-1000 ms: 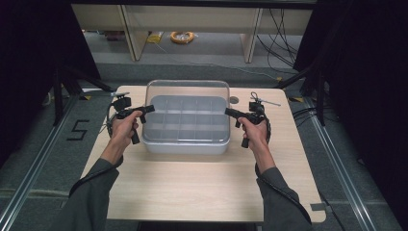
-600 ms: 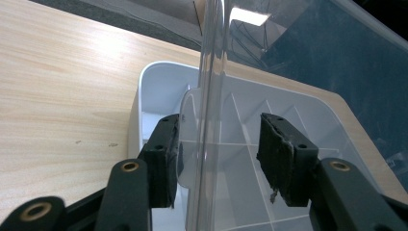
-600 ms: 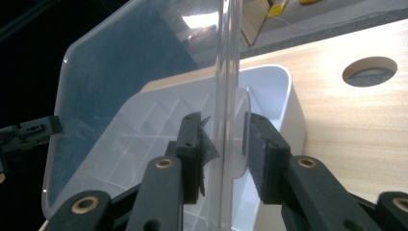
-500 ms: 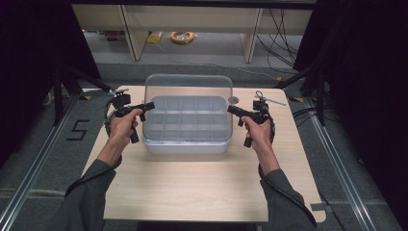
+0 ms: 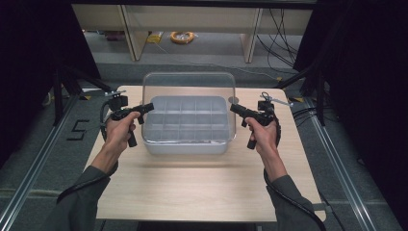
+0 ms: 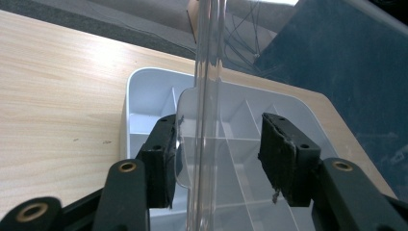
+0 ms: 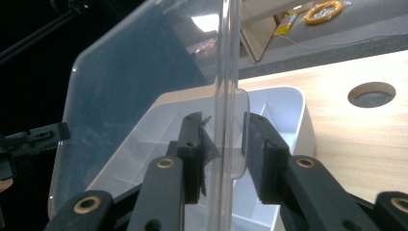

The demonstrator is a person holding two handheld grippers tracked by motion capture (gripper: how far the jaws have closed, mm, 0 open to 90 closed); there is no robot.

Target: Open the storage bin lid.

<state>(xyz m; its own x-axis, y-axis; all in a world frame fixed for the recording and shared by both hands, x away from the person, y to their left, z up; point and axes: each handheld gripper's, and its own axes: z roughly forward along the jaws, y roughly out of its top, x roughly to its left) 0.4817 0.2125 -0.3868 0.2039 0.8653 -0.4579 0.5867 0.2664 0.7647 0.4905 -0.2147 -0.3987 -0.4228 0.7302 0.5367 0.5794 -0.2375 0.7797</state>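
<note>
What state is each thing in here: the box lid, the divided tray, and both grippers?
clear lid: raised, standing roughly upright above the tray, its side tabs between the grippers' jaws.
compartment tray: uncovered, resting on the table; the compartments that show look empty.
left gripper: open, jaws straddling the lid's tab, with a gap on one side.
right gripper: jaws close around the lid's tab; whether they are clamped is unclear.

A "5" is marked on the floor (image 5: pixel 77 130)
</note>
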